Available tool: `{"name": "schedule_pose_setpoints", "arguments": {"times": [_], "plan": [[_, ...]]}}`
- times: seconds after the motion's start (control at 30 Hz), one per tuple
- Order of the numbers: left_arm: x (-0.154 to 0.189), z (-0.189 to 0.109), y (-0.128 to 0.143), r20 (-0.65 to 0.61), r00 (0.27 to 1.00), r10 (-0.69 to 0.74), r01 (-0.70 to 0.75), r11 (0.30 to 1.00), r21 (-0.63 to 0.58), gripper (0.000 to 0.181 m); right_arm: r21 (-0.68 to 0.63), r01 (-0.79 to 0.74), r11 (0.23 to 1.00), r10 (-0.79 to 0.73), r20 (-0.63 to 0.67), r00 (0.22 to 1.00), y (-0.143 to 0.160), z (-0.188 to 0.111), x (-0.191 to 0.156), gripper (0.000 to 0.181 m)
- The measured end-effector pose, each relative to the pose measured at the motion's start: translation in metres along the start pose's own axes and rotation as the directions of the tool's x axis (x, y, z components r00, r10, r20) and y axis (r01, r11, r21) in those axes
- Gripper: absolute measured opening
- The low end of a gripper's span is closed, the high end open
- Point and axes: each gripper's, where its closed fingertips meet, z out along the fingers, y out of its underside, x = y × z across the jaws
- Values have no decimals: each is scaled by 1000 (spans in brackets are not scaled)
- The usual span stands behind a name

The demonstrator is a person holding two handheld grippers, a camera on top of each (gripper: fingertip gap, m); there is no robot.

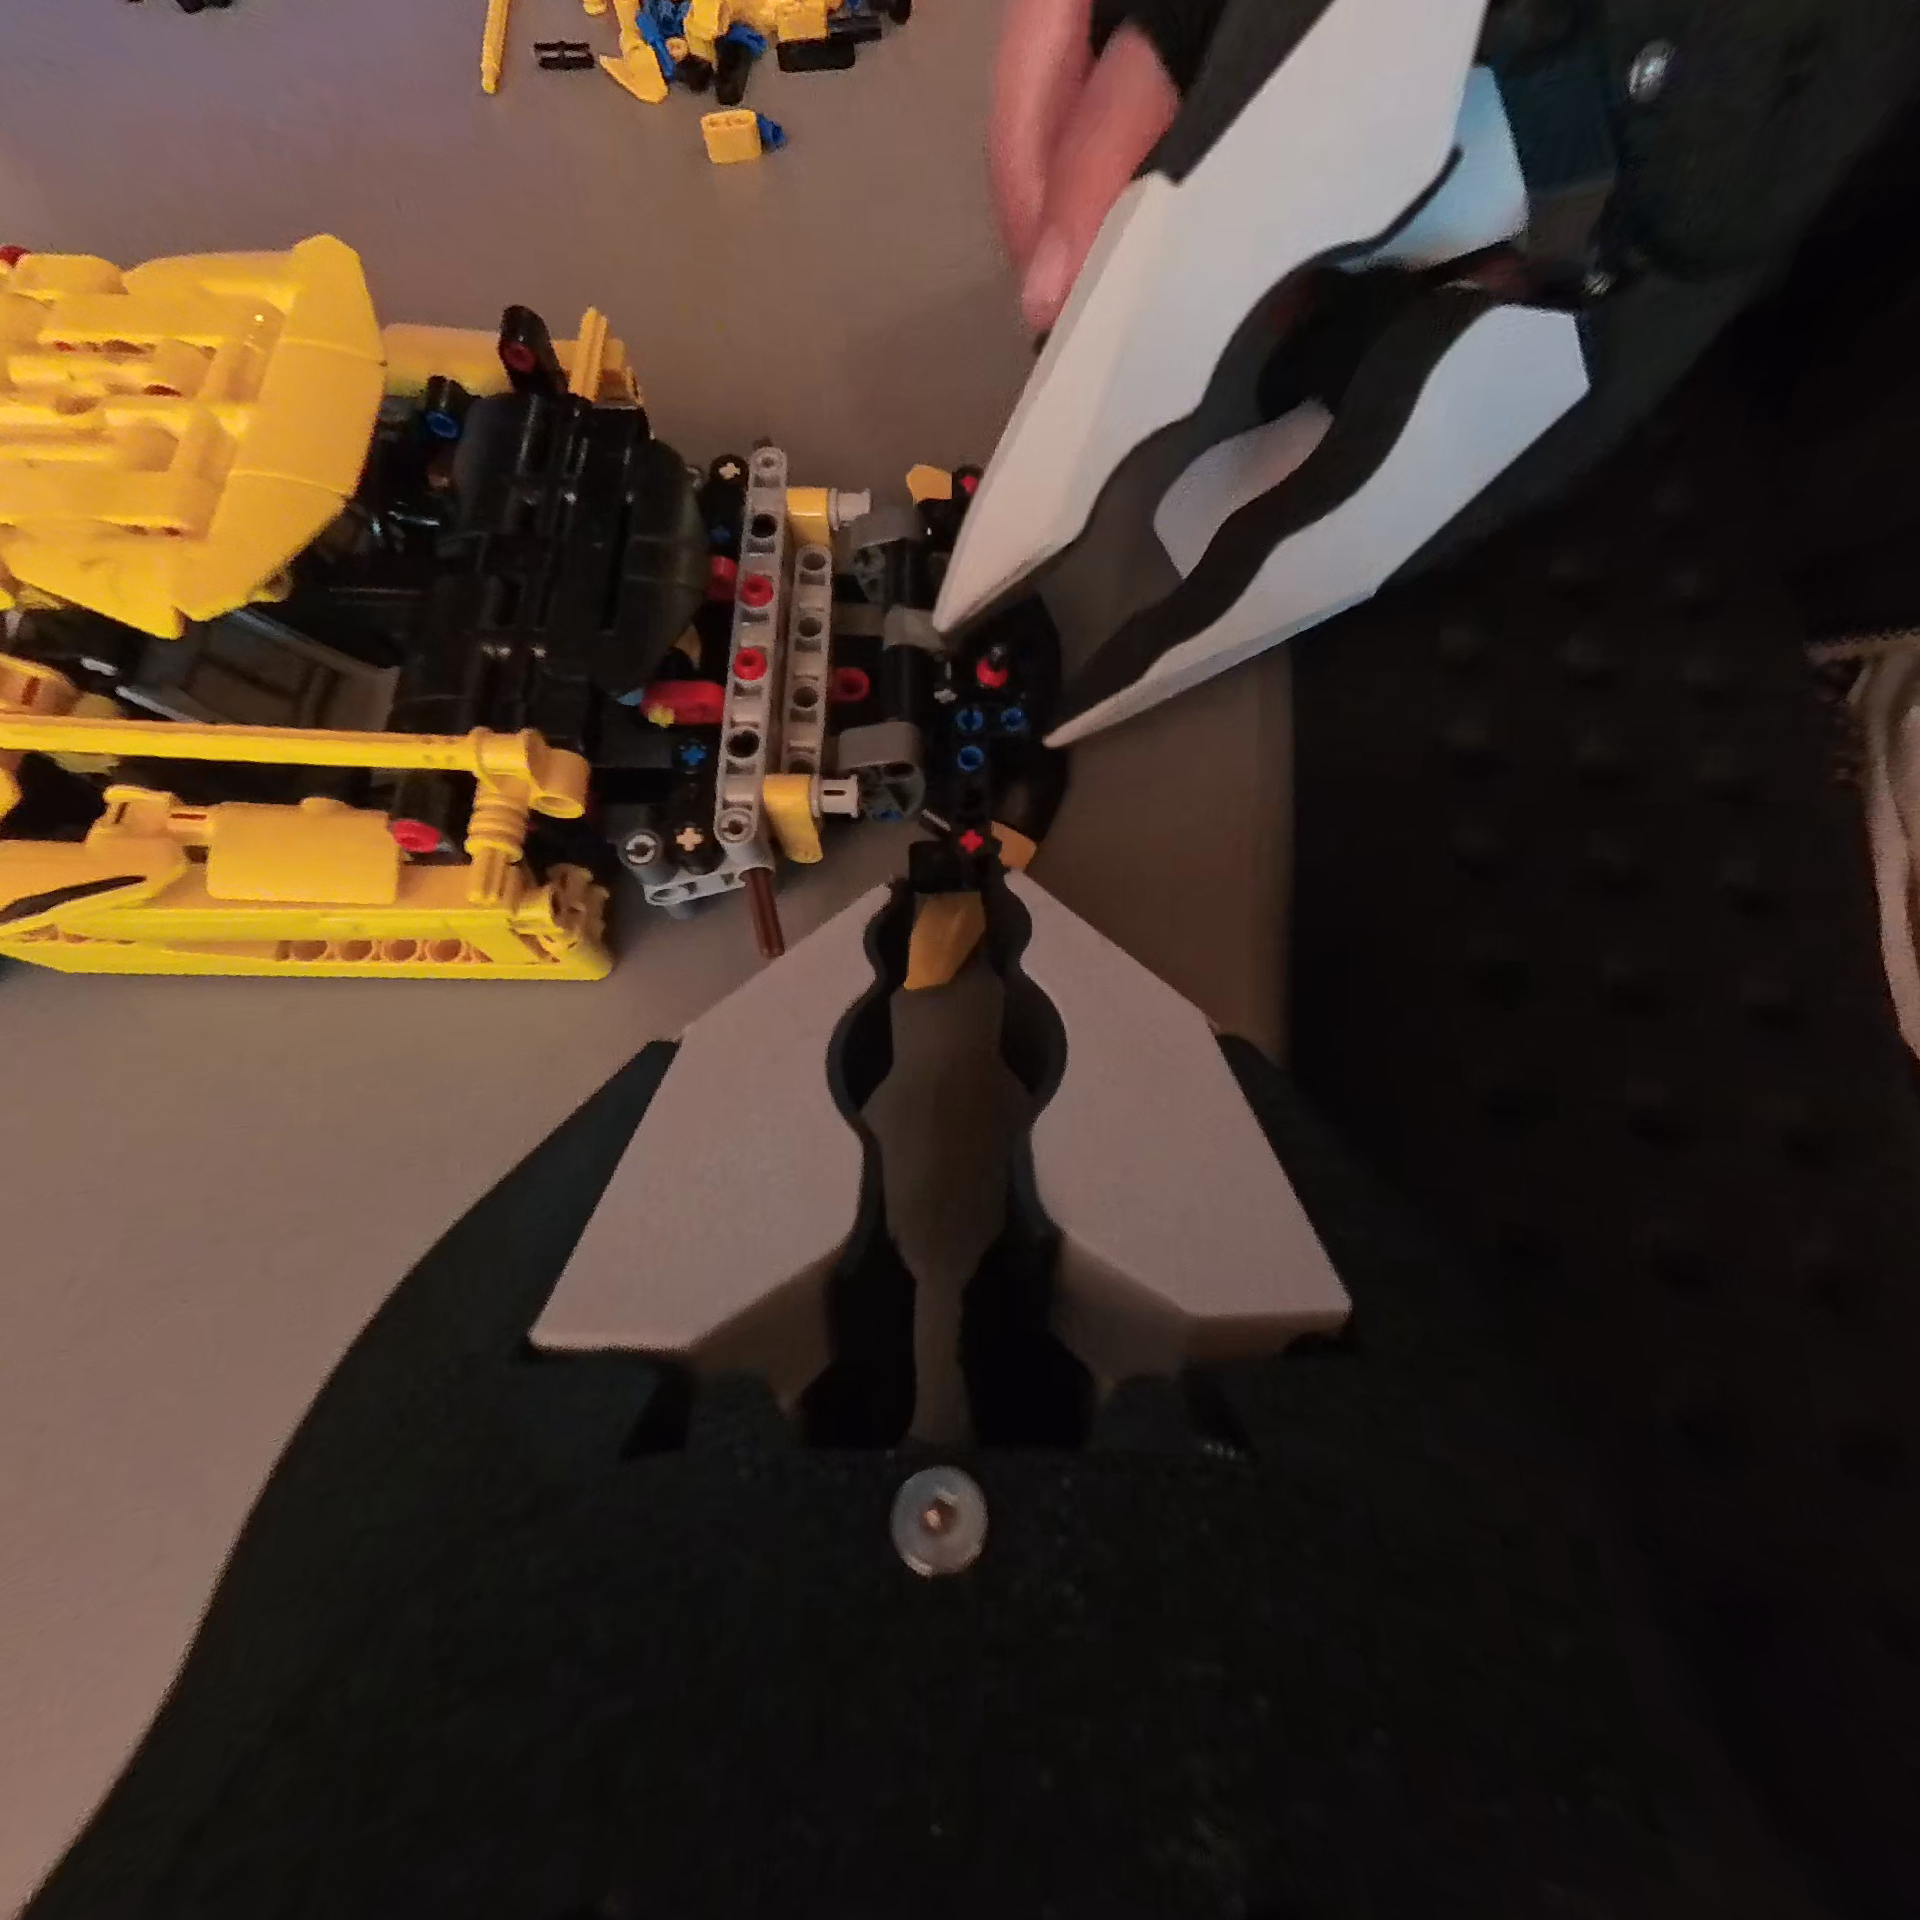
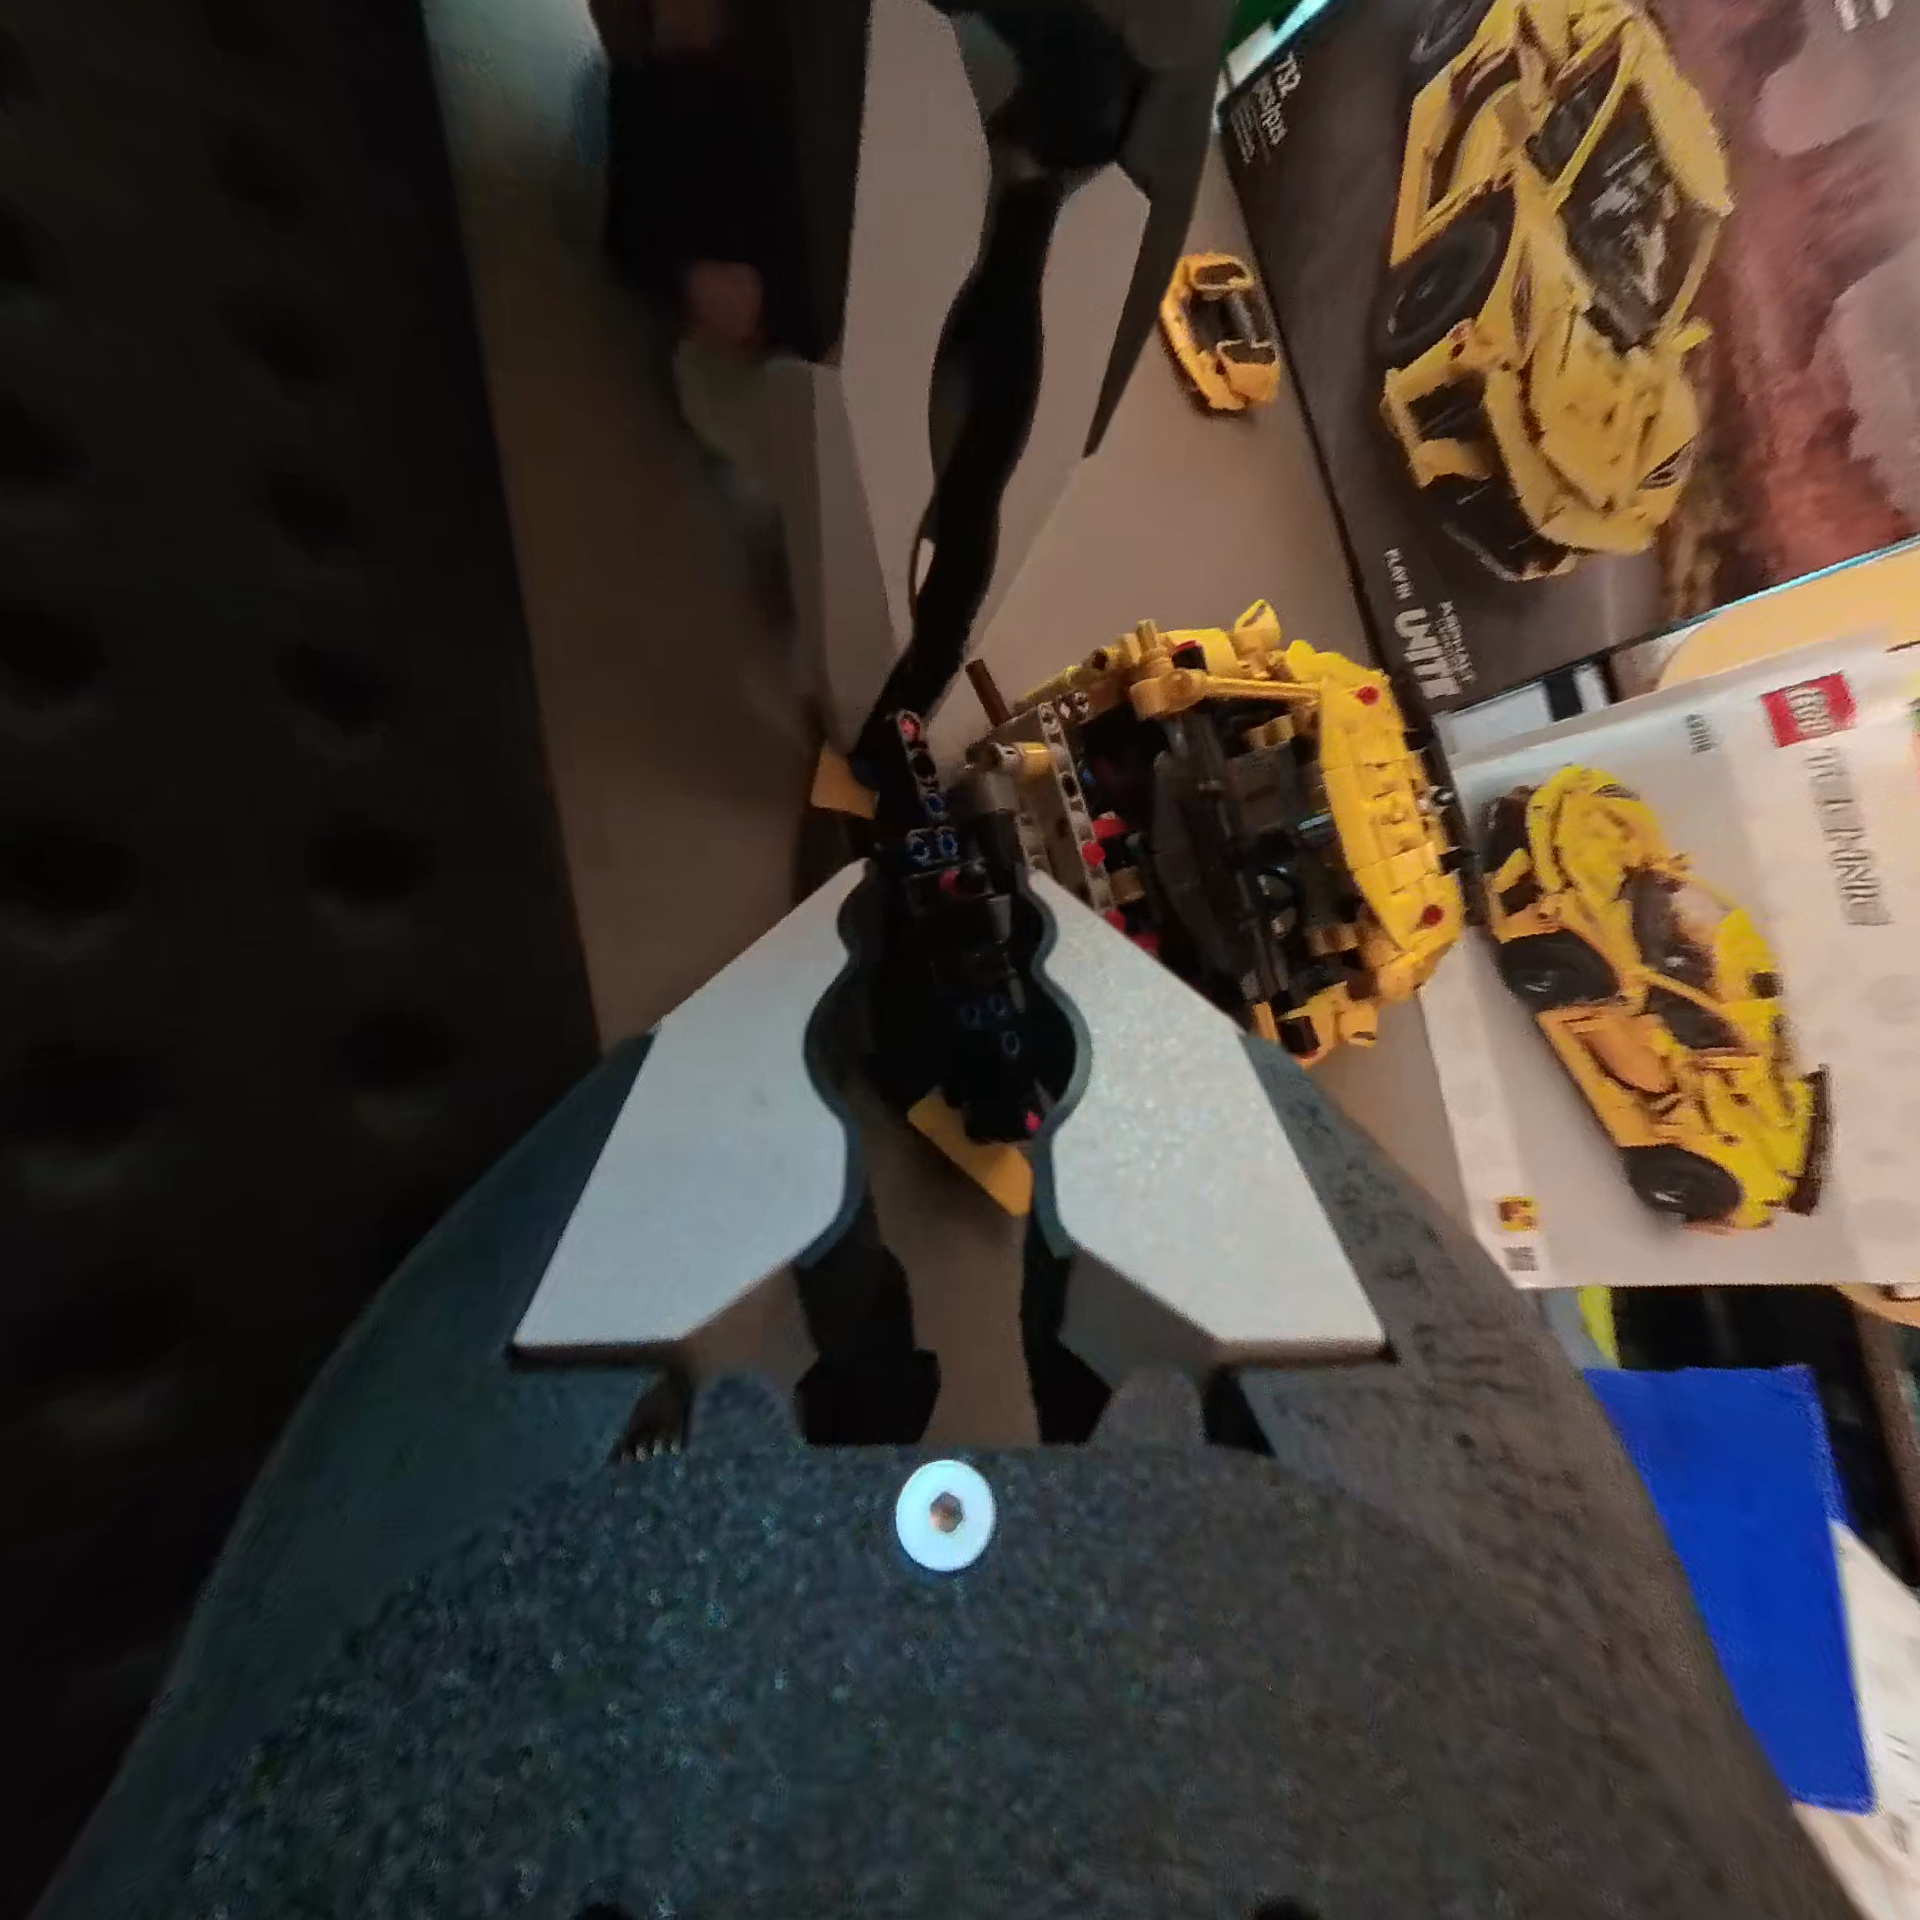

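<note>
A partly built yellow and black brick car (image 1: 416,623) lies on the grey table; it also shows in the right wrist view (image 2: 1247,831). A black sub-assembly (image 1: 987,727) with yellow end pieces sits against the car's open end with its grey beams. My left gripper (image 1: 945,888) is shut on one yellow-tipped end (image 1: 940,940) of it. My right gripper (image 2: 951,873) is shut across the sub-assembly's black body (image 2: 966,987), whose other yellow end (image 2: 977,1153) lies between its fingers. Each gripper also shows in the other's view: the right (image 1: 997,681), the left (image 2: 883,727).
Loose yellow, black and blue pieces (image 1: 707,52) lie at the far side. A box picturing a yellow car (image 2: 1558,312), a booklet (image 2: 1662,987), a small yellow part (image 2: 1221,332) and a blue sheet (image 2: 1745,1579) lie nearby. The table edge (image 1: 1273,831) is close. A hand (image 1: 1060,156) holds the right gripper. My two grippers' fingertips are within a few centimetres of each other.
</note>
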Motion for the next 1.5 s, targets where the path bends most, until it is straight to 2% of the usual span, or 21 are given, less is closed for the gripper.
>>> {"name": "schedule_pose_setpoints", "arguments": {"times": [0.23,0.5,0.93,1.17,1.23,1.4,1.5], "plan": [[-1,0,1,-1,1000,-21,21,1000,-3,11,-41,153,987,-156,-85,984,-1,0,3,24],[-4,0,1,1,999,-46,46,999,-3,10,-57,330,942,-334,-93,938,0,3,3,19],[-3,0,0,-22,998,-62,62,998,-4,9,-39,180,983,-180,-2,984,3,3,1,16],[-3,0,0,-25,998,-63,63,998,-4,10,48,-89,995,84,105,991,0,0,1,15],[-3,0,0,-25,998,-59,59,998,-4,10,63,-96,993,93,54,994,0,-2,7,5],[-3,0,0,-30,997,-66,66,998,-4,10,44,39,998,-36,-52,998,2,-2,6,6],[-3,0,0,-26,998,-62,62,998,-4,10,49,-66,997,67,-5,998,2,-1,7,8]]}}
